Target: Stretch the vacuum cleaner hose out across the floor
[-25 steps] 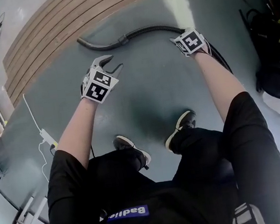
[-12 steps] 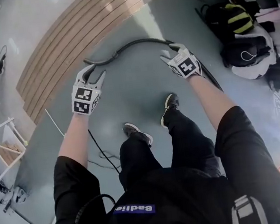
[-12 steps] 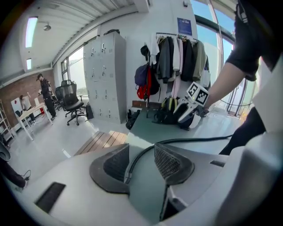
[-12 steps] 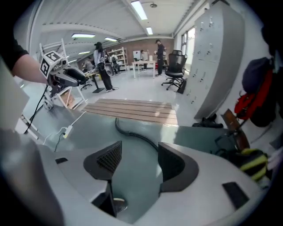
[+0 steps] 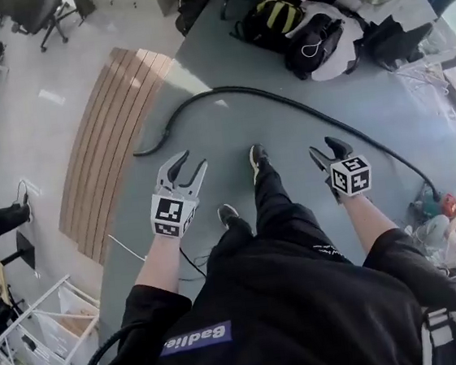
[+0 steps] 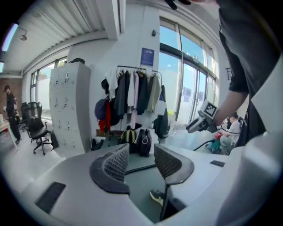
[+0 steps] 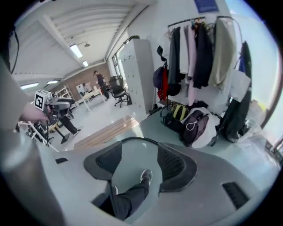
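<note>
hose: lay curved across the grey mat, well beyond both grippers
left gripper: jaws apart, holding nothing
right gripper: same deal

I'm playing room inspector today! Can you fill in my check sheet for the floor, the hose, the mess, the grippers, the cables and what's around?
Surface: grey-green floor, with a wooden slatted strip along one side.
Job's things: black vacuum hose lies on the floor in one long curve, touched by neither gripper.
Clutter: backpacks and bags piled at the floor's far edge.
Grippers: left gripper and right gripper held up above the floor, fingers apart, nothing between them.
Cables: a thin pale cable on the floor near the left forearm.
Surroundings: clothes rack with coats, grey lockers, tall windows, an office chair.
</note>
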A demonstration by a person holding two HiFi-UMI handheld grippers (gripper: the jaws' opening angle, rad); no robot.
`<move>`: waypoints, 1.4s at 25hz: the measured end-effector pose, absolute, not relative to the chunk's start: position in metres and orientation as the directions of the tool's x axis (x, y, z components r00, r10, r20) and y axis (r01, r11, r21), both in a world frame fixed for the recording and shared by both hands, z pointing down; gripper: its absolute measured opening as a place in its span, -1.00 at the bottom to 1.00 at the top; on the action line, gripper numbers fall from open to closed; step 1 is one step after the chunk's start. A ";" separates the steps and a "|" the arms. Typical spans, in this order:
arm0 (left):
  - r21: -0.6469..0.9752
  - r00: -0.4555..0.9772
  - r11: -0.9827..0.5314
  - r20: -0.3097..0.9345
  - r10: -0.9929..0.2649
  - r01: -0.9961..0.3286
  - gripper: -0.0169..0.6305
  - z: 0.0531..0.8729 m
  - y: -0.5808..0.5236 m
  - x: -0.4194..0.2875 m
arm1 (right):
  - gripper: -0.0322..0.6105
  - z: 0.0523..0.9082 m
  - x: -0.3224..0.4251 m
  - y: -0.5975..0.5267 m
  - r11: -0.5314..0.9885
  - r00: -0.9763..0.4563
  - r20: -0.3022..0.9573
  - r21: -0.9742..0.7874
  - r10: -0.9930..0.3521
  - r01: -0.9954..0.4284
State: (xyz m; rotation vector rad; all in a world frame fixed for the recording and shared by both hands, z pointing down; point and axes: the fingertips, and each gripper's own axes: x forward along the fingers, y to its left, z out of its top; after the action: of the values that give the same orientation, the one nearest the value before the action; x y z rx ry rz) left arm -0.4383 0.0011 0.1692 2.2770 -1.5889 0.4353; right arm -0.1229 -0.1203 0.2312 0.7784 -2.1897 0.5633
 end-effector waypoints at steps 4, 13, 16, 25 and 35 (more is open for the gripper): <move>0.090 0.477 -0.479 0.354 -0.804 -0.873 -0.39 0.115 0.035 -0.365 | -0.11 0.184 -0.066 -0.017 0.637 -0.551 0.709 -0.185 -0.441 -0.748; 0.080 0.714 -0.722 0.259 -0.651 -0.687 -0.39 0.030 0.078 -0.167 | -0.11 0.091 0.042 0.066 0.566 -0.610 0.479 -0.253 -0.631 -0.785; 0.063 0.724 -0.737 0.261 -0.639 -0.673 -0.39 0.021 0.078 -0.099 | -0.12 0.077 0.088 0.076 0.606 -0.645 0.410 -0.239 -0.646 -0.759; 0.186 0.803 -0.784 0.215 -0.556 -0.592 -0.50 -0.005 0.119 0.076 | -0.36 0.045 0.200 0.131 0.679 -0.724 0.327 -0.259 -0.607 -0.687; 0.211 0.907 -0.883 0.083 -0.412 -0.420 -0.92 -0.058 0.151 0.107 | -0.88 -0.047 0.156 0.168 0.737 -0.770 0.143 -0.226 -0.622 -0.637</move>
State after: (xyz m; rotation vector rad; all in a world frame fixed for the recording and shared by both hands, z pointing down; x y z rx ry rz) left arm 0.1071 0.1513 -0.0584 2.8467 -0.6296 0.0525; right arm 0.1563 0.1676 -0.0468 1.0417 -2.8740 0.4058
